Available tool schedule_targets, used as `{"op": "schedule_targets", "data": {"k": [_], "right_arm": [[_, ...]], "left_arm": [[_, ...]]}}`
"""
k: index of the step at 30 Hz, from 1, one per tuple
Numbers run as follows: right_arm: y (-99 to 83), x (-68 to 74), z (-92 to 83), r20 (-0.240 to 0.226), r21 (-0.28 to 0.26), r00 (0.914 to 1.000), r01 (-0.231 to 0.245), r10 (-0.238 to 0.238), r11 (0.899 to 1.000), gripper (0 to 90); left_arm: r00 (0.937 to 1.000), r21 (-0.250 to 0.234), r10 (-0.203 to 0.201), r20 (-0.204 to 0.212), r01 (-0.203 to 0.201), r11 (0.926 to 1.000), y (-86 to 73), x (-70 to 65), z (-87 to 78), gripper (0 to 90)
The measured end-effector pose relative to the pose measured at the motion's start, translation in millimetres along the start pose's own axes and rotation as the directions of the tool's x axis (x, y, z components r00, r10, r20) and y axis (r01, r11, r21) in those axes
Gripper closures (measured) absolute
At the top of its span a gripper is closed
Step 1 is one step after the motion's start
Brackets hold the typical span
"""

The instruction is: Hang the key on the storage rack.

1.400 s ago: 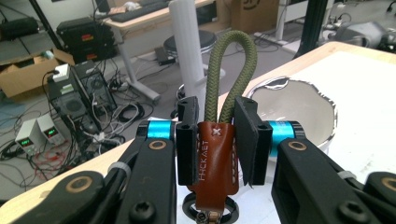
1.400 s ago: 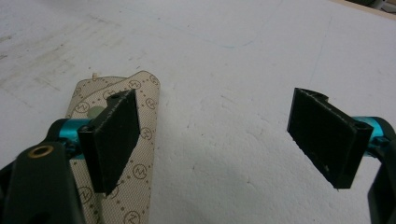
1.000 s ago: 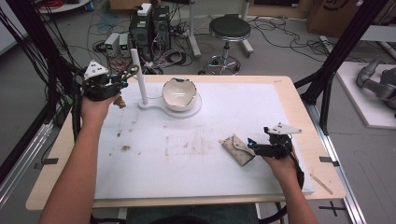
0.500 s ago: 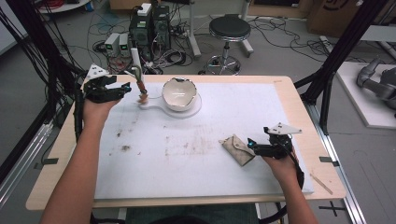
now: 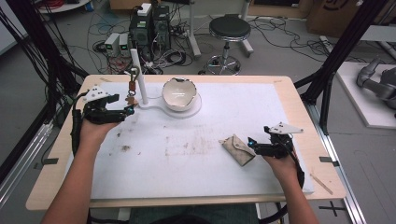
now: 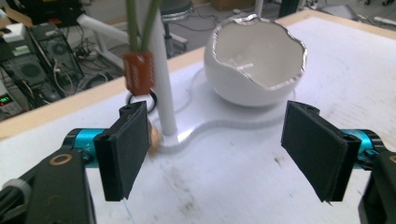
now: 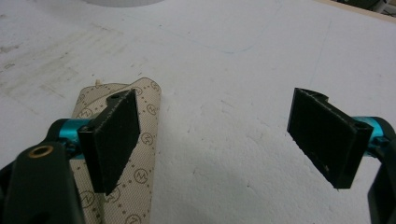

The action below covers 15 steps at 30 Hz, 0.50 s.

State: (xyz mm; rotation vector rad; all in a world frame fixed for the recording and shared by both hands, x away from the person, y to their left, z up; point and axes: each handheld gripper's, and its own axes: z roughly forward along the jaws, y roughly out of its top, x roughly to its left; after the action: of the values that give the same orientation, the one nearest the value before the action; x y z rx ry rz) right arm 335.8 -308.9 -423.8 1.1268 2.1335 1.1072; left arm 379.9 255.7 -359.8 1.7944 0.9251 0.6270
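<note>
- The beige pouch (image 7: 140, 154) beside the right gripper's jaw carries a repeating printed pattern of small circled emblems, each with a zigzag mark like a letter inside, linked by dotted lines.
- The orange-brown tag (image 6: 138, 72) hanging at the white post shows no legible lettering.

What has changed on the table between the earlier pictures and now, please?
The left gripper has let go of the keychain, which now hangs on the white post. Its jaws have just been opening, with nothing between them, and it has drawn back and down from the post. The right gripper stayed open beside the patterned pouch; the eggshell-shaped bowl did not move.
</note>
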Motion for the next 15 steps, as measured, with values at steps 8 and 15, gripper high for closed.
{"op": "schedule_targets", "data": {"k": [8,15], "right_arm": [[1.6,1.4,2.1,-0.002,0.001,1.0000,0.009,-0.009,1.000,17.4],[3.7,4.6,6.3,-0.010,0.007,0.9997,0.021,-0.021,1.000,17.4]], "left_arm": [[0.9994,-0.010,0.018,0.029,-0.017,0.9998,-22.8,-3.2,-12.4,20.9],[0.9993,0.004,0.020,0.033,-0.021,0.9998,-36.7,3.5,-20.9,19.4]]}}
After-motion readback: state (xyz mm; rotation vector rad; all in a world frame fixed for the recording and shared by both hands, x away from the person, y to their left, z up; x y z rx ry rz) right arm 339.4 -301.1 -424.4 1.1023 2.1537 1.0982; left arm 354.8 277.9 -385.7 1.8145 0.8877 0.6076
